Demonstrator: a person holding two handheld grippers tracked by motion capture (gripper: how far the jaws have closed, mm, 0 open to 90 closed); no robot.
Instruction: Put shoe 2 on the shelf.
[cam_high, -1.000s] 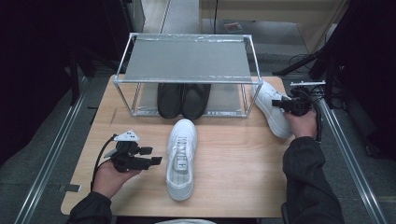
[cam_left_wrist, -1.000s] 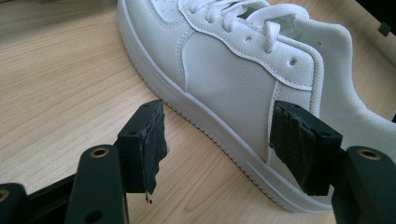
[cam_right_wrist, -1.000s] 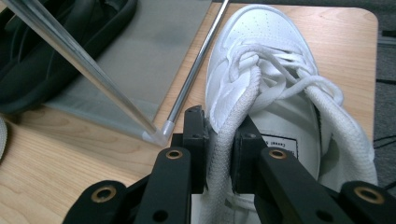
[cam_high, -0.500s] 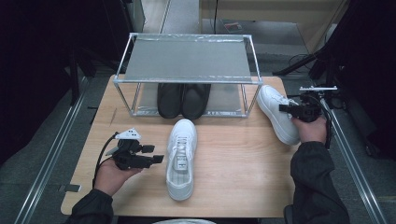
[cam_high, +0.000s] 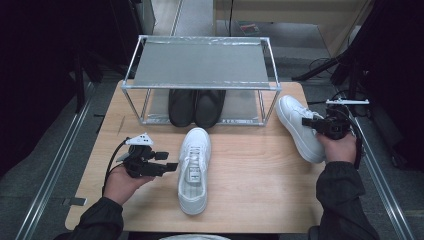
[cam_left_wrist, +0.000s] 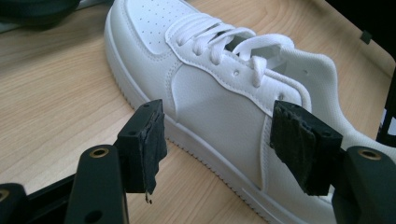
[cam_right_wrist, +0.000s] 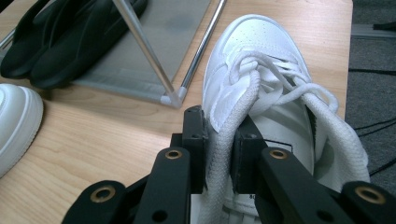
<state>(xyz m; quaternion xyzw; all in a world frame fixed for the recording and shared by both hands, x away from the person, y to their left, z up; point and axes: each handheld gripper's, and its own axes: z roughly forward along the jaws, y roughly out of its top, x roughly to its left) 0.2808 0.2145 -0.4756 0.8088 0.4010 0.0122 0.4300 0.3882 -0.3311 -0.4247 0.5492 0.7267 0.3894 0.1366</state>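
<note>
In the high view we see two white shoes on the wooden table (cam_high: 250, 175). One white shoe (cam_high: 194, 167) lies in the middle, with its toe toward the metal rack (cam_high: 200, 62). The second white shoe (cam_high: 298, 126) lies near the right edge of the table, just beside the right front leg of the rack.

The right gripper (cam_high: 320, 125) is at this second shoe (cam_right_wrist: 261, 93). In the right gripper view its jaws are pressed together on the tongue of the shoe, and one thick lace runs down between the pads too. The heel part of the shoe is hidden behind the jaws and cut off by the lower edge, so we cannot see how it sits on the table. In the high view the hand covers the back of the shoe as well.

The left gripper (cam_high: 167, 167) is held in the left hand (cam_high: 122, 180), just beside the middle shoe (cam_left_wrist: 219, 93). In the left gripper view its jaws are spread wide, and the side of the shoe is seen between the two pads, but the pads are not touching it. The toe and heel are cut off there.

Under the rack stands a pair of black shoes (cam_high: 196, 106). Their front part is hidden under the shelf, and in the right gripper view (cam_right_wrist: 60, 37) they are dark and hard to make out.
</note>
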